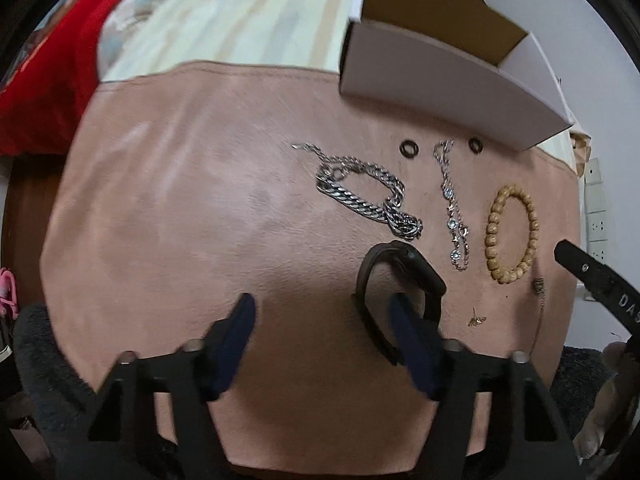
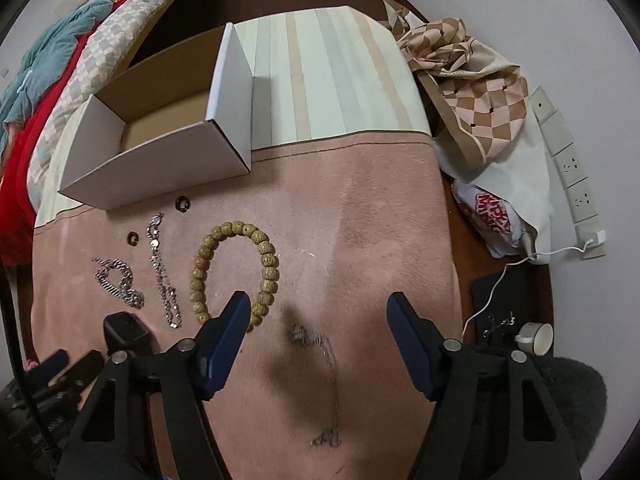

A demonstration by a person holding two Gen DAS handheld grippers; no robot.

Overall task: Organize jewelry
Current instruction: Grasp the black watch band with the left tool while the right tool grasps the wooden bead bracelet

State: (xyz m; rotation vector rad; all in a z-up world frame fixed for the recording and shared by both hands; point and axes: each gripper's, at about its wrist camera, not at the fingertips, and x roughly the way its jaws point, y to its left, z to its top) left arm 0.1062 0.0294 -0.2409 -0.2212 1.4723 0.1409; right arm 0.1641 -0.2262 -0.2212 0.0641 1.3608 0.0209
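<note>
Jewelry lies on a pink mat [image 1: 180, 200]. A thick silver chain [image 1: 360, 192], a thin silver bracelet [image 1: 454, 204], a wooden bead bracelet [image 1: 510, 236] and a black smartwatch [image 1: 400, 288] lie in a row. My left gripper [image 1: 322, 320] is open, its right finger inside the watch band loop. My right gripper [image 2: 318, 312] is open above a thin dark chain [image 2: 328, 380], beside the bead bracelet [image 2: 234, 268]. An open white cardboard box [image 2: 160, 136] stands at the mat's far edge.
Two small dark rings [image 1: 409, 148] lie near the box, and a small gold earring [image 1: 476, 318] lies right of the watch. Patterned cloth and a bag [image 2: 480, 120], a power strip [image 2: 568, 172] and a white cup [image 2: 536, 338] are right of the mat.
</note>
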